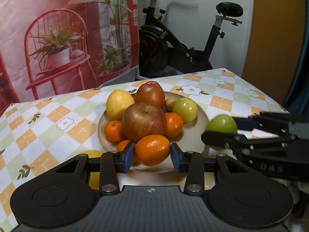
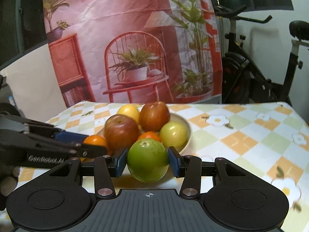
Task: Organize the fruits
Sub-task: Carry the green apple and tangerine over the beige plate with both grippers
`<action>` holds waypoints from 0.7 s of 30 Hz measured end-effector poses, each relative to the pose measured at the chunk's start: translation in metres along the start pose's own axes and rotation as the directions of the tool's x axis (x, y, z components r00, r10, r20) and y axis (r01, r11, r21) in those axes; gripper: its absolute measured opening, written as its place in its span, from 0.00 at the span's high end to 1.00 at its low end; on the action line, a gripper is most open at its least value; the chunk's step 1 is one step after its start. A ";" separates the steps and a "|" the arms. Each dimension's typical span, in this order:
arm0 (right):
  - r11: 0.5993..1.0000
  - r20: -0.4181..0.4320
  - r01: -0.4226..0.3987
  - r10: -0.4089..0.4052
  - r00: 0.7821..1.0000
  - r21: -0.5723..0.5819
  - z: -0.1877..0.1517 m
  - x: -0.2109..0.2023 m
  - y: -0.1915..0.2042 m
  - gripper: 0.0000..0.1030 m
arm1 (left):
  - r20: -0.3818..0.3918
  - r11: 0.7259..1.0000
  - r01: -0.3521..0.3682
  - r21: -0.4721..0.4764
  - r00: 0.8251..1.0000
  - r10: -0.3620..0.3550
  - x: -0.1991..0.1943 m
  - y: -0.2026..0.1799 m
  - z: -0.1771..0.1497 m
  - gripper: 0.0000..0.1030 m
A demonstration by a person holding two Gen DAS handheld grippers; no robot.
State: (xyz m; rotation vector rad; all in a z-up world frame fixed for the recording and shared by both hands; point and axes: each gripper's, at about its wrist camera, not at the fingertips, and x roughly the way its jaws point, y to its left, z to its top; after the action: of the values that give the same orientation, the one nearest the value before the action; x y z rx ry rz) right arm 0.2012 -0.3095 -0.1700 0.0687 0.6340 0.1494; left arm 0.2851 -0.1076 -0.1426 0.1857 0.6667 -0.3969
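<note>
A cream plate (image 1: 200, 116) on the checked tablecloth holds a pile of fruit: two red apples (image 1: 143, 122), a lemon (image 1: 118, 104), a pale green fruit (image 1: 184, 109) and several mandarins (image 1: 114, 130). My left gripper (image 1: 152, 155) is shut on a mandarin (image 1: 152, 149) at the plate's near rim. My right gripper (image 2: 147, 161) is shut on a green apple (image 2: 147, 159), held just right of the plate; it also shows in the left wrist view (image 1: 222, 124). The left gripper shows at the left of the right wrist view (image 2: 90, 147).
A yellow fruit (image 1: 92, 153) lies on the cloth left of the plate, partly hidden by my left gripper. A printed backdrop (image 1: 67, 38) hangs behind the table. An exercise bike (image 1: 183, 44) stands beyond the far edge. The table edge (image 1: 270, 96) runs along the right.
</note>
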 end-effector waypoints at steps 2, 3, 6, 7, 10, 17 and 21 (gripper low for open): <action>1.000 0.004 0.008 -0.008 1.000 -0.018 0.004 0.008 -0.003 0.59 | -0.002 1.000 0.003 0.009 1.000 -0.003 0.003 -0.001 0.002 0.58; 1.000 0.003 0.011 -0.011 1.000 -0.027 0.006 0.012 -0.004 0.59 | -0.004 1.000 0.005 0.013 1.000 -0.005 0.005 -0.002 0.003 0.58; 0.999 -0.008 0.010 -0.010 1.000 -0.049 0.009 0.025 -0.006 0.59 | -0.011 1.000 0.012 0.027 1.000 -0.012 0.008 -0.005 0.002 0.58; 0.998 -0.011 0.008 -0.008 1.000 -0.058 0.010 0.029 -0.006 0.59 | -0.014 0.999 0.016 0.033 1.000 -0.016 0.009 -0.006 0.002 0.58; 0.997 -0.023 0.005 -0.006 1.000 -0.077 0.010 0.038 -0.006 0.59 | -0.029 0.999 0.018 0.036 0.999 -0.017 0.013 -0.006 -0.001 0.58; 0.997 -0.032 0.001 -0.003 0.999 -0.083 0.008 0.043 -0.007 0.59 | -0.050 1.000 0.014 0.022 0.999 -0.013 0.021 -0.002 -0.005 0.58; 0.998 -0.043 -0.014 0.012 0.999 -0.063 0.005 0.043 -0.009 0.59 | -0.047 1.000 0.013 0.025 0.999 -0.012 0.019 -0.002 -0.005 0.58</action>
State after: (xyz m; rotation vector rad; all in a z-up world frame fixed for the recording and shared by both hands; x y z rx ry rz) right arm 0.2396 -0.3120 -0.1921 0.0083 0.6706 0.1840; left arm 0.2951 -0.1139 -0.1588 0.2158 0.7098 -0.4144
